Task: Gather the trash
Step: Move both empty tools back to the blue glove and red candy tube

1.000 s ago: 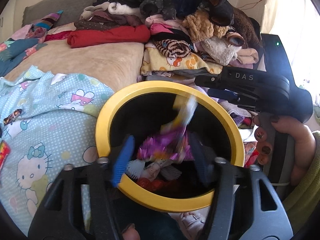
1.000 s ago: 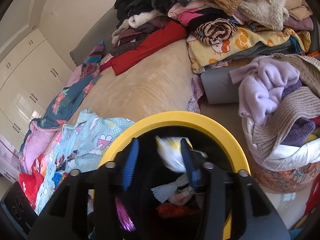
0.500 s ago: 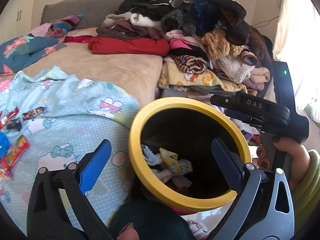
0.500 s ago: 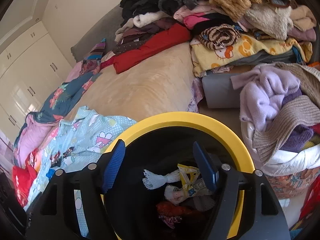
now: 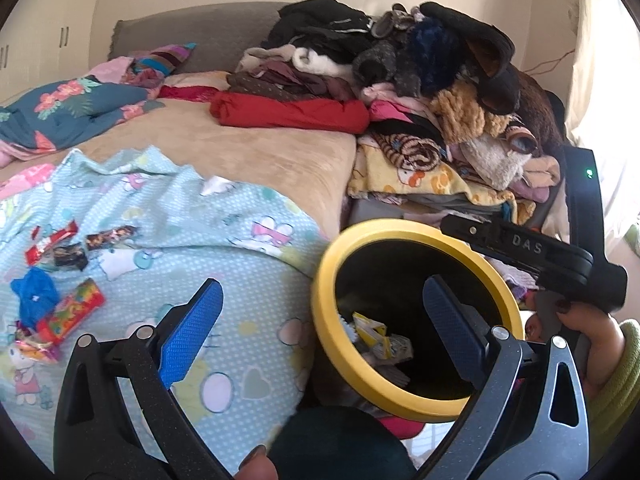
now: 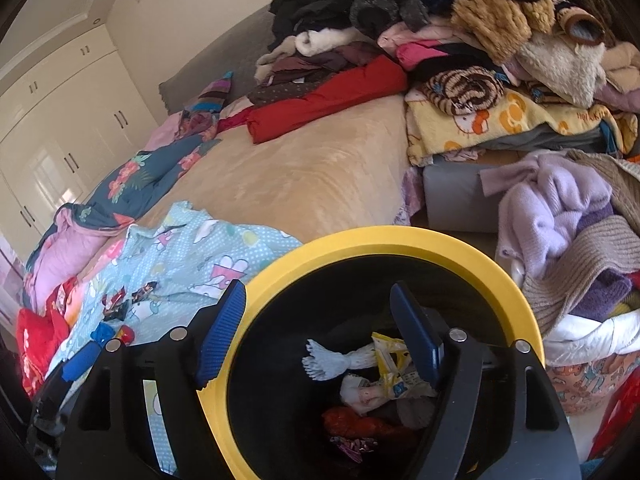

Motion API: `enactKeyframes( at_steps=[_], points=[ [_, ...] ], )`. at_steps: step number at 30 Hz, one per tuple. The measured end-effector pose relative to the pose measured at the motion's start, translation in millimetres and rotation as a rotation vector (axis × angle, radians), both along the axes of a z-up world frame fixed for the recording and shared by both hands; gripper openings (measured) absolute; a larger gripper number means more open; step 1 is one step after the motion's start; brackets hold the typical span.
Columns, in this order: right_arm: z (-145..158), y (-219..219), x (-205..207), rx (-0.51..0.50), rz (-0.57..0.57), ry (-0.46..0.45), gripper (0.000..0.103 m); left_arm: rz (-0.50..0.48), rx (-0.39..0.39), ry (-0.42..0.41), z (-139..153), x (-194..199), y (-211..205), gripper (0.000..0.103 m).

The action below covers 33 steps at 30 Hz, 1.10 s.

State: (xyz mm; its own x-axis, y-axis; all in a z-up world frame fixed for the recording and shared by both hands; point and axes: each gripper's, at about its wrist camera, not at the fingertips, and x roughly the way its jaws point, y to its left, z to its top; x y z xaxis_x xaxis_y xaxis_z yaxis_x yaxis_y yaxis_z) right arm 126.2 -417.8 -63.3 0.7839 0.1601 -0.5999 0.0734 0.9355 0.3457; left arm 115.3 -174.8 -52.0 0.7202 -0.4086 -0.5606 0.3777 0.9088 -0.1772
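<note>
Now wrappers (image 6: 384, 364) dropped in bin (image 6: 400, 240), fingers (image 5: 188, 332) emptied

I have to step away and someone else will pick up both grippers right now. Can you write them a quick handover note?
Left gripper: open, empty, between bed and bin.
Right gripper: jaws opening, nothing between them, over the yellow-rimmed bin.
Done: several wrappers, including a yellow one, lie in the bin.
Left: wrappers on the light blue sheet, namely a red one, dark ones, a crumpled blue piece and a colourful packet.
</note>
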Motion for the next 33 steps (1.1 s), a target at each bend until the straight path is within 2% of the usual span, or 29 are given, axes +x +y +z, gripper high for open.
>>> enactKeyframes(
  at_steps=[18,33],
  points=[
    [27.6,61.6,-11.4,-0.067,0.111,-0.151,0.081,0.162,-0.043,-0.055,16.8,16.1,66.0,0.092],
    [19.3,136.1,-6.5,-0.101,0.233,-0.119,0.082,0.338,-0.115,-0.056,19.3,34.1,145.6,0.092]
  ],
)
